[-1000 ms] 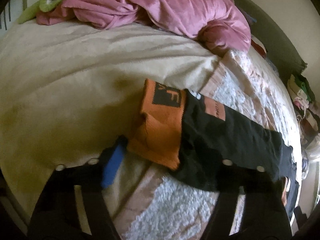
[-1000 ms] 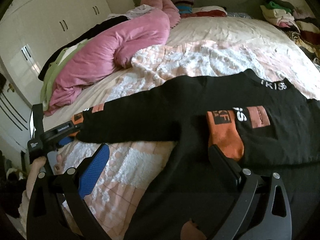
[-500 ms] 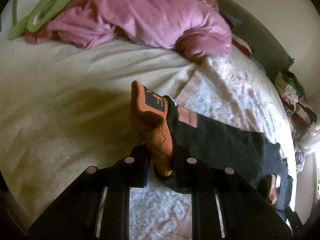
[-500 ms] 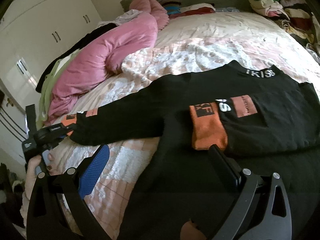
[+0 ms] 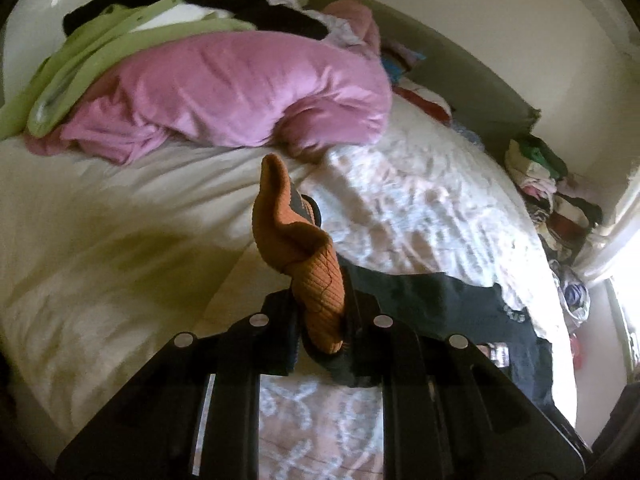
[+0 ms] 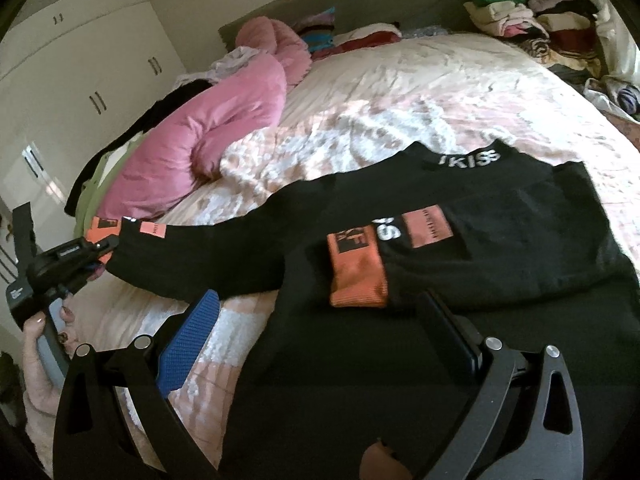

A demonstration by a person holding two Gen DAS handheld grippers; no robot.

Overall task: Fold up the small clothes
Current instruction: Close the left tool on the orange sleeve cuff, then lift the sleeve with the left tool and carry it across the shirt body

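A black sweater with orange cuffs lies flat on the bed. One sleeve is folded across its chest, with the orange cuff on top. The other sleeve stretches out to the left. My left gripper is shut on that sleeve's orange cuff and holds it up off the bedspread, the black sleeve trailing away to the right. In the right wrist view, the left gripper is at the sleeve's end, in a person's hand. My right gripper hovers open over the sweater's body, nothing between its fingers.
A pink duvet and a green garment are heaped along the bed's left side. Piles of clothes sit by the headboard at the far right. White wardrobe doors stand beyond the bed. The pink-and-white bedspread stretches beyond the sweater.
The left gripper went from open to shut on the orange cuff, then lifted it, so the cuff now stands up. The right gripper shifted sideways over the sweater, still open.
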